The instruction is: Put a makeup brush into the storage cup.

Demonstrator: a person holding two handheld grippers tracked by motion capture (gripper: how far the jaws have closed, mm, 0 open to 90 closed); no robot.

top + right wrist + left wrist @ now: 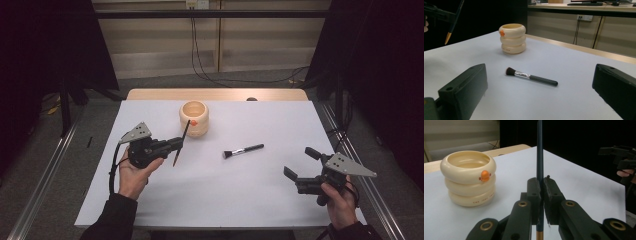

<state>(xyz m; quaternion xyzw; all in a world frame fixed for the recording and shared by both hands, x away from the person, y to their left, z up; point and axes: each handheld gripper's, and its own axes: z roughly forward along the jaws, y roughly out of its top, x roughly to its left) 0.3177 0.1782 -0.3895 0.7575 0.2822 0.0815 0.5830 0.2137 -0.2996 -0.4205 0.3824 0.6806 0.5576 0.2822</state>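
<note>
Two grippers work over the white counter (210, 190), and the step in hand looks like dropping a thin dark brush into the cream ringed cup. At the left, the left gripper (178, 143) has its fingers (534, 188) closed tight on the thin brush (181, 142), which stands near upright with its gold-tipped end hanging clear of the counter, just to the left of the cup (194, 118). The cup sits toward the counter's far edge, a little left of centre. To do this well, the person should probably lift the brush until its low end clears the rim, centre it over the mouth, lower it in, and only then let go, so the light cup is not knocked. Farther right, a short-handled makeup brush (243, 150) lies flat near the counter's middle. At the right edge, the right gripper (300, 167) waits with fingers (464, 87) wide apart, holding nothing
</note>
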